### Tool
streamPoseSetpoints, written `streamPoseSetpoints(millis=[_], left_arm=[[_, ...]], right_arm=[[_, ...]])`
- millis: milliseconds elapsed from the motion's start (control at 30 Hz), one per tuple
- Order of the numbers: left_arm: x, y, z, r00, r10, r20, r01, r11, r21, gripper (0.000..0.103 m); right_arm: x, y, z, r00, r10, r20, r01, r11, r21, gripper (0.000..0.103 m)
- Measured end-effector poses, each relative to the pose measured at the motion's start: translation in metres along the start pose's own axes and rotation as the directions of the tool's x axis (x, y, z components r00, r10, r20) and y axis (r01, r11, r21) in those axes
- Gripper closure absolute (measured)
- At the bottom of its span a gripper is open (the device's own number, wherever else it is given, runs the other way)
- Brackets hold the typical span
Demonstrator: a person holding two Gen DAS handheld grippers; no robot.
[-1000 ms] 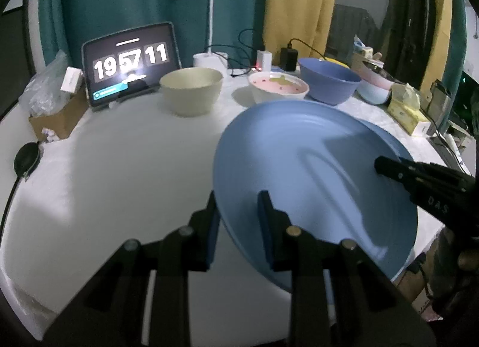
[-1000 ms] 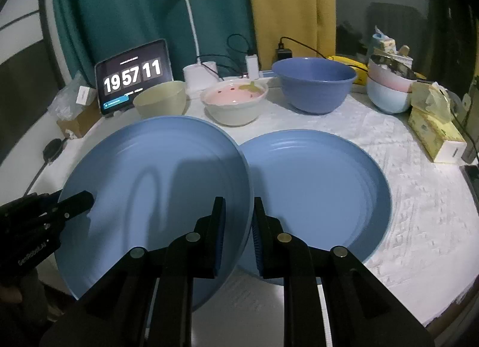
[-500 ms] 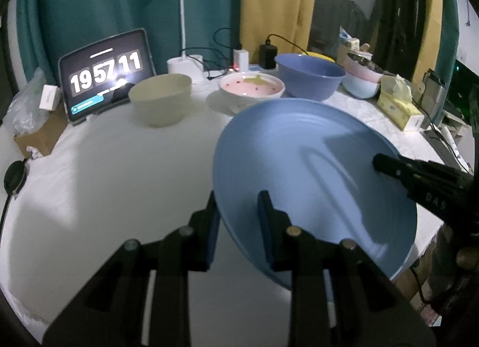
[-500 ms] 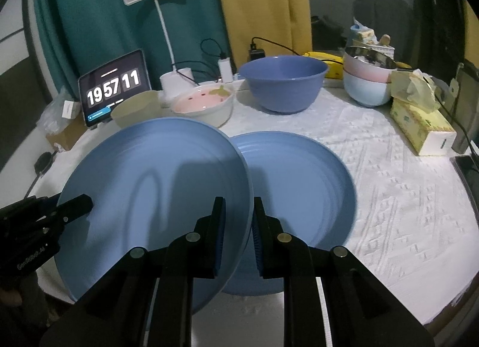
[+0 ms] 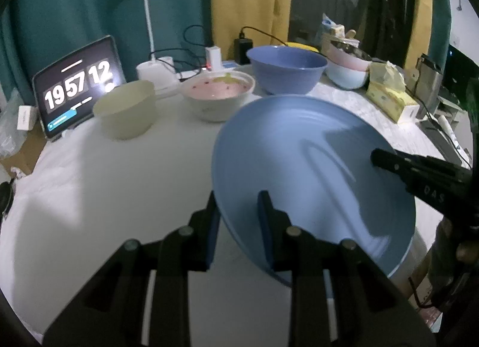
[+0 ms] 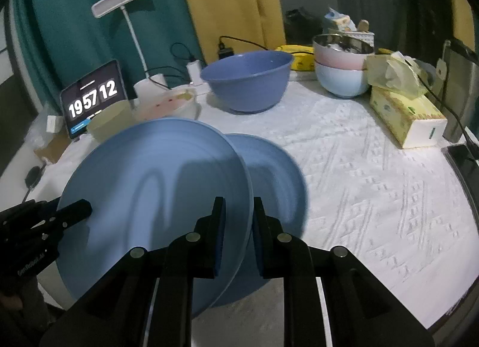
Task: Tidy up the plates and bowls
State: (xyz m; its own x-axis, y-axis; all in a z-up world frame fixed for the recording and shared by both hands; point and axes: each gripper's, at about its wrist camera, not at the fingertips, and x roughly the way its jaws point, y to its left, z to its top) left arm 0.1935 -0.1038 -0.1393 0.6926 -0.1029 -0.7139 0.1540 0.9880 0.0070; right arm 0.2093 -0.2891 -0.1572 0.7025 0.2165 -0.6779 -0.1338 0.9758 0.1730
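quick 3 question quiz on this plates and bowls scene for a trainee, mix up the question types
1. True or false: both grippers grip the rim of the same lifted blue plate.
2. What lies on the table partly under the lifted plate? A) a cream bowl B) a second blue plate C) a tissue box
3. Fill in: behind the plates, the largest bowl is coloured ____.

Key:
1. True: left gripper and right gripper each pinch its rim.
2. B: second blue plate.
3. Blue: blue bowl.

The left gripper (image 5: 238, 221) points downward, its fingers clamped on a plate (image 5: 305, 167) rim. The right gripper (image 6: 238, 221) pinches the opposite rim, angled downward too.
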Motion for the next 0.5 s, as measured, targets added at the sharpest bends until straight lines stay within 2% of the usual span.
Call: streamPoseSetpoints(millis=[233, 500], left_arm=[[0.018, -0.017, 0.009, 1.0, -0.012, -0.015, 0.013, 1.0, 0.014, 0.077], [0.035, -0.021, 0.015, 0.999, -0.017, -0.029, 0.018, 1.0, 0.01, 0.077]], right_arm=[[0.007, -0.021, 0.004, 1.0, -0.014, -0.005, 0.014, 1.0, 0.018, 0.084], [0.01, -0.024, 0.009, 0.999, -0.035, 0.005, 0.035, 0.999, 0.006, 0.084]])
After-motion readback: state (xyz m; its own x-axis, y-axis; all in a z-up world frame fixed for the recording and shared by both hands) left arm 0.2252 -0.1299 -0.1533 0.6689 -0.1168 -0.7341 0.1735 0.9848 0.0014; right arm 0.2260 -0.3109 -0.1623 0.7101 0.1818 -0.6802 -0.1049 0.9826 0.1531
